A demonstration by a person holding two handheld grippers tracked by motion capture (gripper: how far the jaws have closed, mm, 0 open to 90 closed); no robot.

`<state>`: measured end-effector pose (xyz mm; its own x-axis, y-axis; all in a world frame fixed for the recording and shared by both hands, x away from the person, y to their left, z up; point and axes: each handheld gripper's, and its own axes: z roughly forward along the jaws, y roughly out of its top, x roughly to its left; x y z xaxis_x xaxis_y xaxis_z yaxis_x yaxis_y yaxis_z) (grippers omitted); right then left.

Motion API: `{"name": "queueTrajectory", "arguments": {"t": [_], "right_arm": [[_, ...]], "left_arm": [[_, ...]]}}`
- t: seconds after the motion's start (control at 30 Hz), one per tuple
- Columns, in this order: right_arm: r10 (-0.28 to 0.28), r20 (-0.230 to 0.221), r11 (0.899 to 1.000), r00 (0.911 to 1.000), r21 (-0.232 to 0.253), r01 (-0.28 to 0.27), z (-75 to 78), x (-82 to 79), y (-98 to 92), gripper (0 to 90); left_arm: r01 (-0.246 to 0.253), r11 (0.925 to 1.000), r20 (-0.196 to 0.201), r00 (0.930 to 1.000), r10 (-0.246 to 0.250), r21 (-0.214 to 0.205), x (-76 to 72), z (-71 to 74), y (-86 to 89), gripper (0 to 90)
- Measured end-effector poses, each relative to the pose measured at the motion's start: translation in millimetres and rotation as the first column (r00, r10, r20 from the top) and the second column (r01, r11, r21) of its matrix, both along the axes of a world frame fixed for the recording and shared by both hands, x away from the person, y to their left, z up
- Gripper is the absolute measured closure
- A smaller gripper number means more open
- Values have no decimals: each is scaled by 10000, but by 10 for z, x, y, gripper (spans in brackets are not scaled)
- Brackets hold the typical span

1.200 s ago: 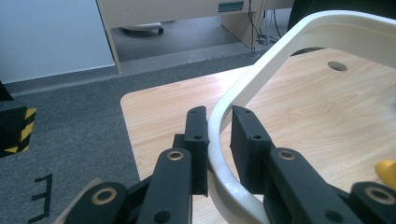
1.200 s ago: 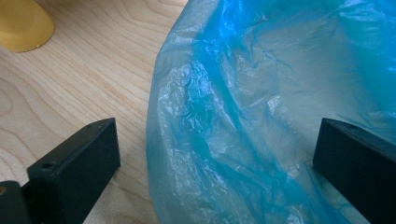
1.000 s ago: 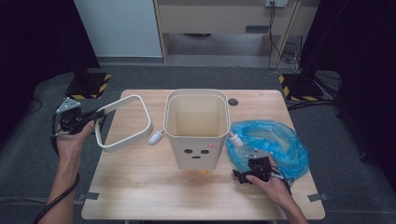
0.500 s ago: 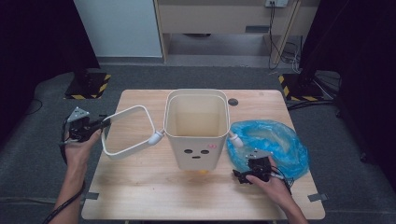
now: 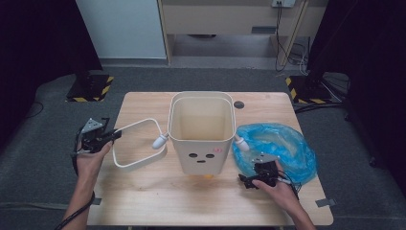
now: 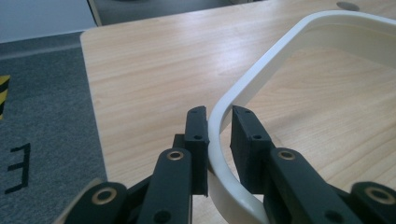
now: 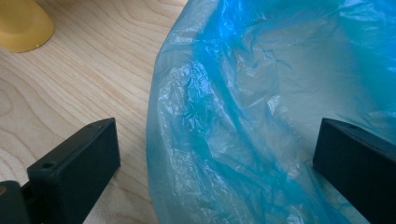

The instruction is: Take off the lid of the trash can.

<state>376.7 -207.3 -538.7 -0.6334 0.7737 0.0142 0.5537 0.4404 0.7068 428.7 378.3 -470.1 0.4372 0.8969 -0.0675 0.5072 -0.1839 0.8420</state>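
Note:
A cream bin [image 5: 201, 134] stands upright in the middle of the wooden table [image 5: 158, 201]. To its left, a white ring frame [image 5: 133, 125] hangs low over the table. My left gripper [image 5: 112, 136] is shut on its near-left corner. In the left gripper view the ring [image 6: 259, 70] runs between the two jaws of that gripper [image 6: 219, 114]. A crumpled blue plastic bag [image 5: 277, 143] lies to the right of the bin. My right gripper [image 5: 261, 171] is open at the bag's near edge. In the right gripper view, the bag [image 7: 261, 93] spreads between that gripper's [image 7: 215, 154] wide jaws.
A white knob sticks out of the bin on each side, one [image 5: 160, 141] by the ring and one [image 5: 241, 143] by the bag. A small yellow piece [image 5: 207, 176] lies at the bin's front foot. A dark round spot [image 5: 239, 104] marks the far table edge. Grey floor surrounds the table.
My left gripper has come down and toward the person with the ring, whose held end now sits lower over the table. The right gripper and the bag have stayed still.

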Motion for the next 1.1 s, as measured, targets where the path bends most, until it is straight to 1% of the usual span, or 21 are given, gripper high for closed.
{"name": "queueTrajectory", "arguments": {"t": [0.07,0.2,0.3,0.53,0.57,0.63,0.67,0.7,0.73,0.83,0.9,0.97,1.03,1.1], "right_arm": [[2,2,10000,10000,-7,-2,0,0,0,6],[0,2,10000,10000,-5,0,0,0,0,6],[-2,-2,10000,10000,-4,2,0,0,0,7],[-4,0,10000,10000,-3,4,0,0,0,7],[-5,-2,10000,10000,0,5,0,-1,0,7],[-3,-2,10000,10000,-4,3,0,0,0,7],[-5,-1,10000,10000,0,5,0,-1,0,7],[-7,1,10000,10000,-3,7,0,-1,0,7],[-7,1,10000,10000,-3,7,0,-1,0,7],[-9,1,10000,10000,-2,9,0,-1,0,7],[-7,10,10000,10000,-4,7,0,-1,0,7],[19,55,10000,10000,-43,-18,-1,1,-3,7],[11,18,10000,10000,-21,-11,0,-2,-3,7],[9,23,10000,10000,-20,-9,0,-3,-3,7]], "left_arm": [[31,10000,-76,10000,-30,72,-7,-41,-14,763],[25,10000,-106,9999,-24,88,-17,-105,-44,764],[154,9995,-235,9996,-147,292,-15,-158,-84,763],[315,9982,-488,9984,-290,517,1,-285,-174,763],[307,9983,-513,9983,-282,494,2,-298,-185,763],[281,9979,-539,9982,-250,578,8,-337,-208,763],[281,9979,-539,9982,-250,578,8,-337,-208,763],[223,9983,-569,9982,-192,542,14,-383,-222,763],[223,9983,-569,9982,-192,542,14,-383,-222,763],[511,9959,-654,9968,-463,743,13,-453,-276,763],[555,9952,-682,9964,-501,801,13,-471,-290,762],[569,9933,-727,9961,-497,1001,16,-502,-299,762],[522,9942,-718,9964,-455,943,12,-516,-304,762],[545,9935,-737,9962,-473,995,9,-522,-308,762]]}}
